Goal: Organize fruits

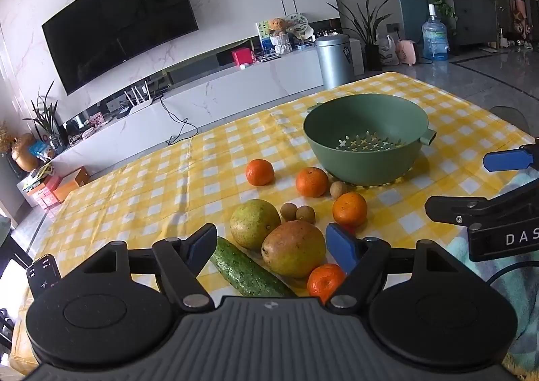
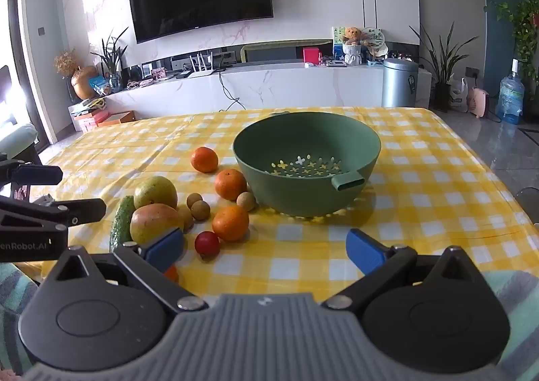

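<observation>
Left wrist view: you are holding the left gripper (image 1: 273, 244) with jaws apart above a mango (image 1: 293, 249) and cucumber (image 1: 247, 271), gripping nothing. The green bowl (image 1: 365, 145) is sitting beyond the fruit.

Right wrist view: you are holding the right gripper (image 2: 264, 249) wide apart and empty over the checked tablecloth (image 2: 421, 185); oranges (image 2: 230, 222) are lying left of the bowl.

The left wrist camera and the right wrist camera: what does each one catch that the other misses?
Only the left view shows the whole cucumber and most of the nearest orange. Only the right view clearly shows the small red fruit. Both share the empty green colander, two mangoes, the other oranges and small brown fruits on the yellow checked tablecloth. The left tool and right tool are both open and hold nothing.
</observation>
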Demonstrator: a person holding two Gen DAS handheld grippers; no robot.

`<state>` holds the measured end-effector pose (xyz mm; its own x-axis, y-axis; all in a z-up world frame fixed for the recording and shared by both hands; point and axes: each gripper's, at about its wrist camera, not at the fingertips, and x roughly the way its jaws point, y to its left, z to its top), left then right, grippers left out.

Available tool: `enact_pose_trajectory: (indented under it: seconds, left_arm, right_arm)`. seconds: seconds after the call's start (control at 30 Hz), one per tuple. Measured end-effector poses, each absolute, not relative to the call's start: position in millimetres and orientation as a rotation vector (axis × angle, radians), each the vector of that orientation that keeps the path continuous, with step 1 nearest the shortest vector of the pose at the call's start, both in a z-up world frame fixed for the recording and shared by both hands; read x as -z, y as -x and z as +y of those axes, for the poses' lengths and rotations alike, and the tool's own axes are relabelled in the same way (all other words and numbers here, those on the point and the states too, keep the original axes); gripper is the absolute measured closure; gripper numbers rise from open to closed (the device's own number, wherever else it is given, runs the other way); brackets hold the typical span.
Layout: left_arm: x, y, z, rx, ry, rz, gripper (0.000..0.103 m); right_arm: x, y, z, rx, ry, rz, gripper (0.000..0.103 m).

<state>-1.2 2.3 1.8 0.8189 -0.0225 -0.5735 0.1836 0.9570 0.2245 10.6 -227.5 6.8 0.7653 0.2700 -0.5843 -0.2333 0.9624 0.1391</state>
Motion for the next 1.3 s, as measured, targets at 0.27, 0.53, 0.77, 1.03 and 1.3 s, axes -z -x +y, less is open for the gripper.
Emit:
enact_pose_trajectory:
  seconds: [0.27, 0.53, 0.77, 1.03, 1.3]
  left_arm:
    - [2.9, 0.7, 2.4, 0.119, -0.301, 0.630, 0.019]
    - [-0.9, 1.5, -0.2, 0.113, -0.300, 0.639, 0.019]
    - [-0.6, 1.4, -0.5, 0.114, -0.299, 0.640, 0.019]
    - [2.0, 0.4, 1.6, 0.123, -0.285, 0.651, 0.019]
    - [3.9, -2.1, 2.5, 0.132, -0.267, 0.671, 0.019]
  right_arm:
    - [-7.2, -10.1, -227.6, -0.273, -0.059, 0.641, 0.004]
    - [-7.0, -9.7, -227.9, -0.272, -0.059, 0.644, 0.004]
    - [-7.7, -9.7, -228.0, -0.272, -0.058, 0.646, 0.004]
    - [-4.4, -11.1, -226.9, -0.265, -0.052, 0.651, 0.004]
    - [-4.9, -12.7, -227.3, -0.260, -0.052, 0.661, 0.004]
